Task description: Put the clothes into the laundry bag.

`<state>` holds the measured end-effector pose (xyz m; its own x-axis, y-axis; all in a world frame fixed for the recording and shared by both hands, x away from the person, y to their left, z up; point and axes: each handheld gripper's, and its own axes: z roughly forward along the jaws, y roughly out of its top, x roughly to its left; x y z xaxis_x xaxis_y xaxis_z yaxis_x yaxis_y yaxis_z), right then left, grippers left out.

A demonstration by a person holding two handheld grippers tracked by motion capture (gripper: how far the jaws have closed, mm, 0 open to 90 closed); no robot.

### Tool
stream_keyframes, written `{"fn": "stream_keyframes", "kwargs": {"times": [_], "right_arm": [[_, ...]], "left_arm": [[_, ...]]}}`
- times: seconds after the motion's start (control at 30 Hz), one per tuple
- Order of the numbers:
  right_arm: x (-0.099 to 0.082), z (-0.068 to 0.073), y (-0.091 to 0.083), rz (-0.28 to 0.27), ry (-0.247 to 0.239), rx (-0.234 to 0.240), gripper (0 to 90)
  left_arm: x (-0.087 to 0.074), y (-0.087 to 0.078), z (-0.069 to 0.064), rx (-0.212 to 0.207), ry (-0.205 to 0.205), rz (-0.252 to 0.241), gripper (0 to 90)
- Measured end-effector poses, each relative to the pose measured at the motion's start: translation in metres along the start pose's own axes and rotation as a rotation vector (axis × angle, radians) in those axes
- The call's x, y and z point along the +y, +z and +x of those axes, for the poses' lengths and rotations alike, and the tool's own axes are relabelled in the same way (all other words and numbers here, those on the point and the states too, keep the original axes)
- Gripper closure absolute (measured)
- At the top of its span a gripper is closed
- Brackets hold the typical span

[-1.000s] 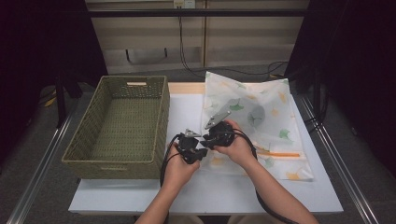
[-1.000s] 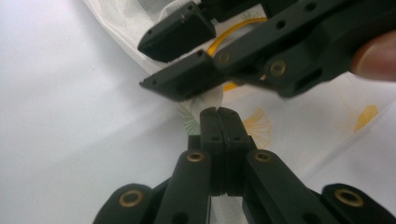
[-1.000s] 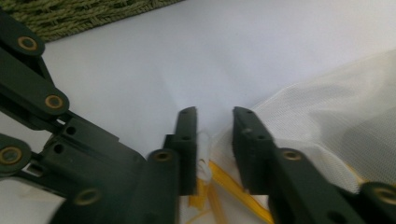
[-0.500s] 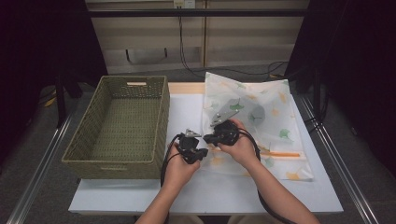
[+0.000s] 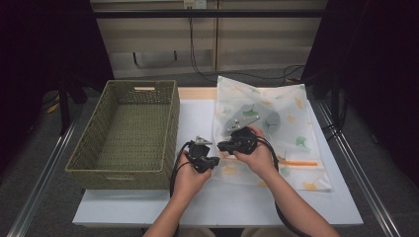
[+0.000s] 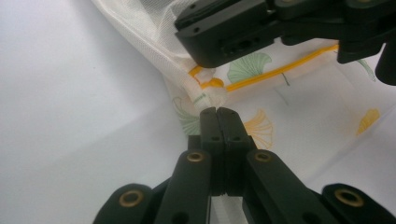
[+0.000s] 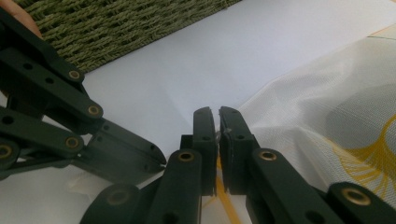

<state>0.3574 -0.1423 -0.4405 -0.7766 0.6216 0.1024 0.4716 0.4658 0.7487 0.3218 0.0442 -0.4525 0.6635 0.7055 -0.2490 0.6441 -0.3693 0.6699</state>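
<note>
Left gripper [image 6: 217,112] clamped on the bunched corner of the mesh bag [image 6: 299,102], right at the end of the orange zipper [image 6: 280,70]. Right gripper [image 7: 217,116] just been closing, now pinched together with a small metal bit, apparently the zipper pull, between the tips. Both near frame centre in the high view, close together at the bag's lower left edge [image 5: 222,168]. Bag flat on the white table [image 5: 197,118], right of the wicker basket [image 5: 126,133]. Hardly changed from the earlier frames: hands [image 5: 188,173] in much the same spot.
</note>
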Motion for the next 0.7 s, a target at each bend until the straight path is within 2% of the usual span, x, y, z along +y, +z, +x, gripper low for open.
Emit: {"fn": "stream_keyframes", "kwargs": {"times": [0.07, 0.1, 0.2, 0.53, 0.6, 0.7], "right_arm": [[-0.0013, -0.0012, -0.001, -0.008, 0.008, 0.015, 84.4], [-0.0021, -0.0017, -0.0015, -0.008, 0.011, 0.016, 84.4], [-0.0039, -0.0022, -0.0022, -0.004, 0.017, 0.019, 84.5], [-0.0065, -0.0034, 0.0005, 0.01, 0.02, 0.03, 82.1], [-0.0067, -0.0035, 0.0017, 0.019, 0.026, 0.028, 81.6], [-0.0071, -0.004, 0.0032, 0.019, 0.037, 0.033, 81.6]], "left_arm": [[0.0, -0.0001, 0.0005, -0.001, -0.005, -0.012, 90.0], [0.0003, -0.0003, 0.0001, -0.004, -0.028, -0.03, 90.0], [0.0007, -0.0012, 0.0002, -0.001, -0.036, -0.043, 90.0], [0.0013, -0.0013, 0.0004, 0.004, -0.022, -0.035, 90.0], [0.0011, -0.0002, -0.0012, 0.001, -0.039, -0.046, 90.0], [0.001, -0.0004, -0.0008, 0.001, -0.033, -0.039, 90.0]]}}
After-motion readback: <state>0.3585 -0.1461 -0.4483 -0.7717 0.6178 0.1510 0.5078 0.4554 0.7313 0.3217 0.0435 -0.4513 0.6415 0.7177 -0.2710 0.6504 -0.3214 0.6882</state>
